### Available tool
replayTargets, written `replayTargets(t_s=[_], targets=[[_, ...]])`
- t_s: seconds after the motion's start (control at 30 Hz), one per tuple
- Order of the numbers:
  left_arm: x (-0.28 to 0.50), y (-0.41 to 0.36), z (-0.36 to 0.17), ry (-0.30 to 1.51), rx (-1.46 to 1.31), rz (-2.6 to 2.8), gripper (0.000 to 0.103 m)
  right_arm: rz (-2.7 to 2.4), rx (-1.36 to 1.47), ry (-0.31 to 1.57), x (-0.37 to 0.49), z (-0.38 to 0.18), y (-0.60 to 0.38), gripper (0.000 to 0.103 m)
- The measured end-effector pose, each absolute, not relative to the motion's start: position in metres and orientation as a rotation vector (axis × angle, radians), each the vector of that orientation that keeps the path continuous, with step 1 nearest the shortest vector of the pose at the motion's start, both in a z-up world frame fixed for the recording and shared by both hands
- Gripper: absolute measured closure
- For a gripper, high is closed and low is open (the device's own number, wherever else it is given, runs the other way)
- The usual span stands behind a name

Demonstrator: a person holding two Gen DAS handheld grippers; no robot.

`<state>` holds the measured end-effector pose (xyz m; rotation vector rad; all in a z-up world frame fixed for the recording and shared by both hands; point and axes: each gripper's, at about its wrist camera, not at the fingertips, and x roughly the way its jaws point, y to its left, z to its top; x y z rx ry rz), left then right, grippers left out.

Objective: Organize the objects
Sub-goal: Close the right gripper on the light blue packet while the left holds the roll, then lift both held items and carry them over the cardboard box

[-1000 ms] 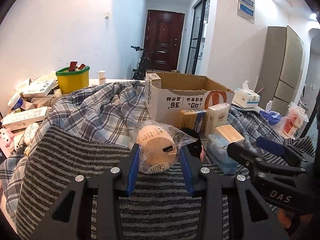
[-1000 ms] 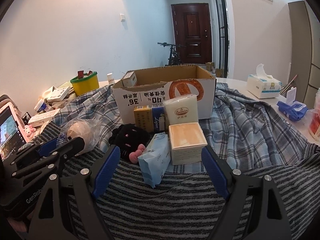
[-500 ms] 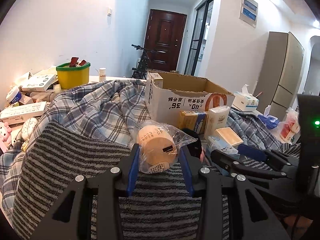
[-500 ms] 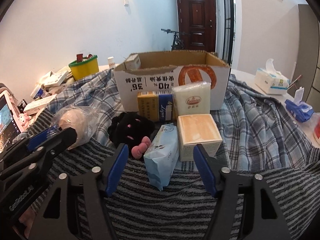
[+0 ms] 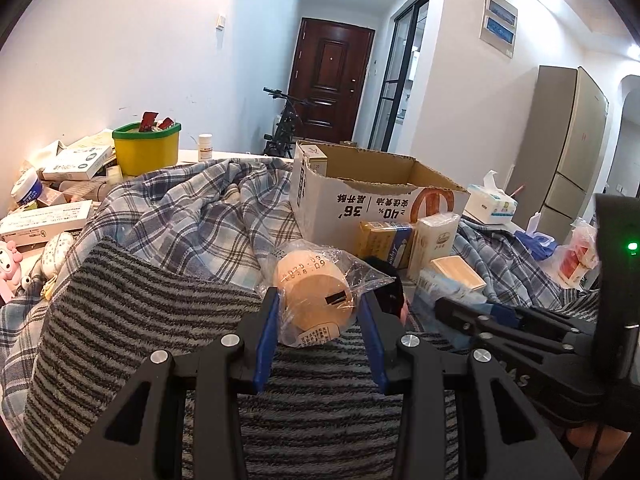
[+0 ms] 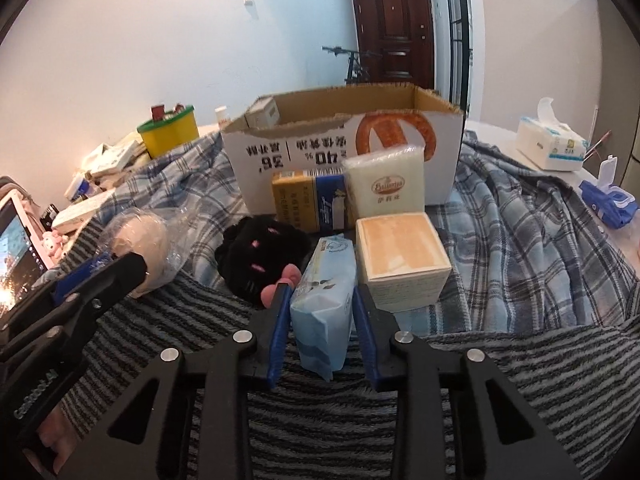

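At twelve o'clock we see a dark brown door down the hall, a bicycle parked before it; at three o'clock stands a tall beige refrigerator; at two o'clock a panel hangs on the white wall

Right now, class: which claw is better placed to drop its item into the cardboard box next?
Probably the right claw. It is shut on the blue tissue pack, straight before the cardboard box. The left claw, gripping the bagged roll, sits off to the box's side.
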<state>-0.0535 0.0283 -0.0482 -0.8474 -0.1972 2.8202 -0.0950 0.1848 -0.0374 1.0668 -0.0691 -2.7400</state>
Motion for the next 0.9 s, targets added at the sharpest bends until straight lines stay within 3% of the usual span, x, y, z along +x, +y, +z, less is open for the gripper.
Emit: replayTargets(t_s=[0.33,0.57,0.9], targets=[[-0.053,0.025,-0.047,-0.218,-0.834,2.826,0.063,-2.793,0.995,-0.051,-0.072,-0.023,0.205,0.082],[-0.049,0.031,-0.043,-0.171,-0.828,2.854,0.063,-2.793,0.984,-0.14,-0.069,-0.021,0.221,0.082],[-0.043,0.029,-0.02,-0.185,-0.757,2.867,0.063,-2.831,0.827,-0.074,-0.063,0.011,0.221,0.082]])
